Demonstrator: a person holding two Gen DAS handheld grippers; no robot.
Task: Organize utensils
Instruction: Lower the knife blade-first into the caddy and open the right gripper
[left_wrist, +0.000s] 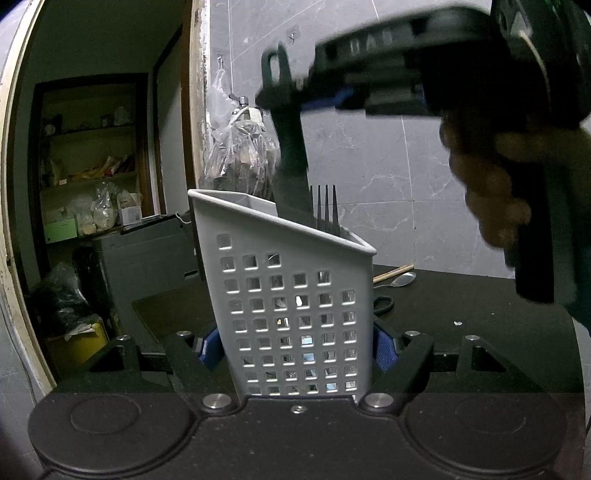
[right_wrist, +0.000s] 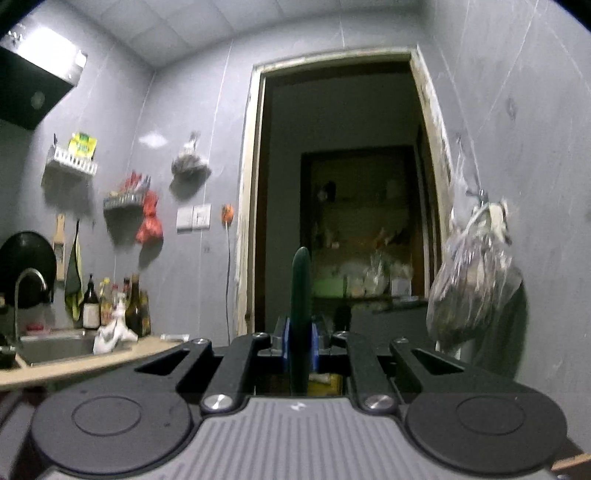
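My left gripper (left_wrist: 297, 350) is shut on a white perforated utensil holder (left_wrist: 291, 295), its blue pads (left_wrist: 384, 350) pressing both sides. The holder stands upright on a dark table (left_wrist: 480, 325). A fork (left_wrist: 325, 206) sticks tines-up out of it. Above, a hand carries my right gripper (left_wrist: 332, 99), shut on the dark green handle of a utensil (left_wrist: 291, 147). The utensil's lower end dips inside the holder's rim, and what it is stays hidden. In the right wrist view the green handle (right_wrist: 301, 295) stands upright between the pads of my right gripper (right_wrist: 299, 347).
A spoon (left_wrist: 402, 278), wooden chopsticks (left_wrist: 393, 272) and a black scissor handle (left_wrist: 384, 304) lie on the table behind the holder. A plastic bag (left_wrist: 240, 158) hangs on the tiled wall beside a doorway (right_wrist: 347, 203). A sink (right_wrist: 55, 349) and bottles (right_wrist: 133, 306) are at the left.
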